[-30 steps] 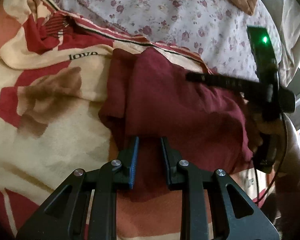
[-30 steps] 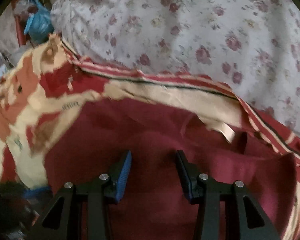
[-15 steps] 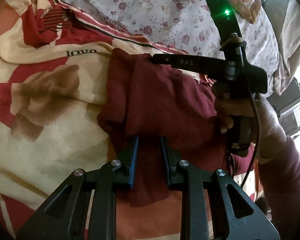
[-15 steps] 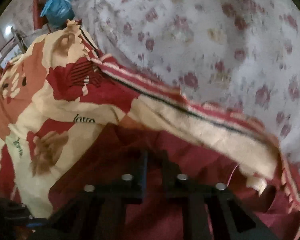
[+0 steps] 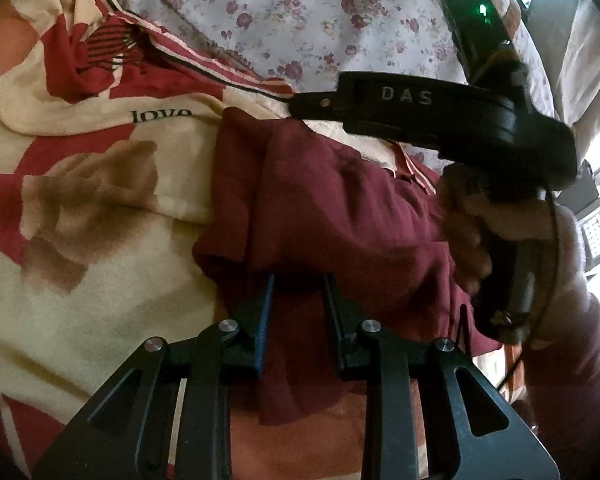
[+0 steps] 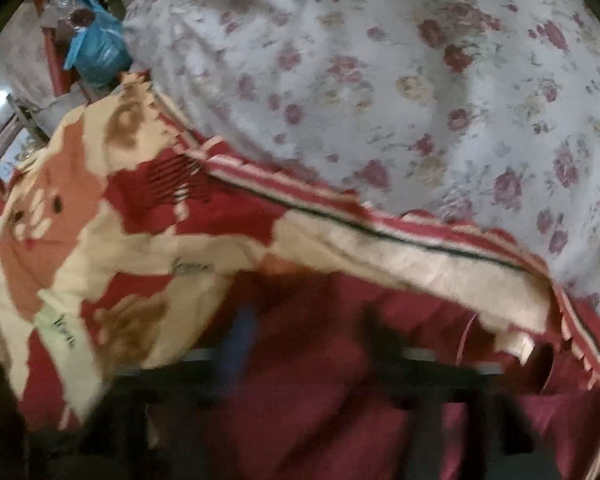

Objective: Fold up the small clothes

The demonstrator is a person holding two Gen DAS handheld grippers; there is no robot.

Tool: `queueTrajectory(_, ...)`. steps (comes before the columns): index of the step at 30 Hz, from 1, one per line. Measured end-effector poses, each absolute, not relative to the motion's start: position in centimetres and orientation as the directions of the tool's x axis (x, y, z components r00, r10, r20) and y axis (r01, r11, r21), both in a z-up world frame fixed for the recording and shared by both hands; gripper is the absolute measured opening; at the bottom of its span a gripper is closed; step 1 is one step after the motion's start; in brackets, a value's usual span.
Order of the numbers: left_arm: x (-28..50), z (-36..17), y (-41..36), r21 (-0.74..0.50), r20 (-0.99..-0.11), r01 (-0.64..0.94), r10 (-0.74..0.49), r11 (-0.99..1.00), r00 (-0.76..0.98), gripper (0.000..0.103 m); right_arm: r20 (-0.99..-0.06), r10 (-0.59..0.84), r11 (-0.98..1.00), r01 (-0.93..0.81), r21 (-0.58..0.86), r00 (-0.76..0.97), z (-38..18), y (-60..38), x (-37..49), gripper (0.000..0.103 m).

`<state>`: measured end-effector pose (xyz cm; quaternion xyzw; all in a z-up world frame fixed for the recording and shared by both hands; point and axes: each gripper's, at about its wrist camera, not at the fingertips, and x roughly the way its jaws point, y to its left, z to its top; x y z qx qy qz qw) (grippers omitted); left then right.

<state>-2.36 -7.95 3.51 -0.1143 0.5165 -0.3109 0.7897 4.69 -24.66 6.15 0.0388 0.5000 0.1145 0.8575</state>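
A dark maroon garment (image 5: pixel 340 216) lies partly folded on a cream, red and brown blanket (image 5: pixel 80 208). My left gripper (image 5: pixel 298 284) is open, its fingers low over the garment's near edge with maroon cloth showing between them. The right gripper's body (image 5: pixel 440 120) crosses above the garment's far side in the left wrist view, held by a hand (image 5: pixel 464 232). In the right wrist view the garment (image 6: pixel 320 380) fills the lower middle. The right gripper (image 6: pixel 308 328) is blurred by motion, its fingers spread apart over the cloth.
A floral white sheet (image 6: pixel 420 80) covers the bed beyond the blanket's striped edge (image 6: pixel 380 232). A blue bag (image 6: pixel 96 52) and red furniture stand off the bed at the far left. A dark unit and a bright window (image 5: pixel 596 184) lie at the right.
The right gripper moved left across the garment's far side, closed its fingers half a second ago, then opened them again. The left gripper stayed in place, open over the near edge.
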Motion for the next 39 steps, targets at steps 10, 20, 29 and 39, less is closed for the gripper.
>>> queueTrajectory(10, -2.6, 3.5, -8.0, -0.486, -0.750, 0.380, -0.599, 0.787, 0.282, 0.024, -0.925, 0.107, 0.985, -0.168, 0.048, 0.364, 2.5, -18.8, 6.8, 0.074)
queueTrajectory(20, -2.4, 3.7, -8.1, -0.515, -0.733, 0.392, -0.629, 0.762, 0.260, 0.040, -0.886, 0.165, 0.983, -0.149, 0.111, 0.432, 3.0, -21.0, 6.2, 0.035)
queueTrajectory(29, -1.5, 4.2, -6.9, -0.659, -0.625, 0.368, -0.749, 0.656, 0.217, 0.079, -0.831, 0.226, 0.974, -0.147, 0.174, 0.509, 6.8, -26.0, 3.1, 0.002)
queueTrajectory(39, -1.1, 3.5, -6.3, -0.541, -0.714, 0.332, -0.631, 0.773, 0.303, 0.079, -0.819, 0.355, 0.934, -0.200, 0.295, 0.451, 7.7, -25.0, 2.1, 0.026)
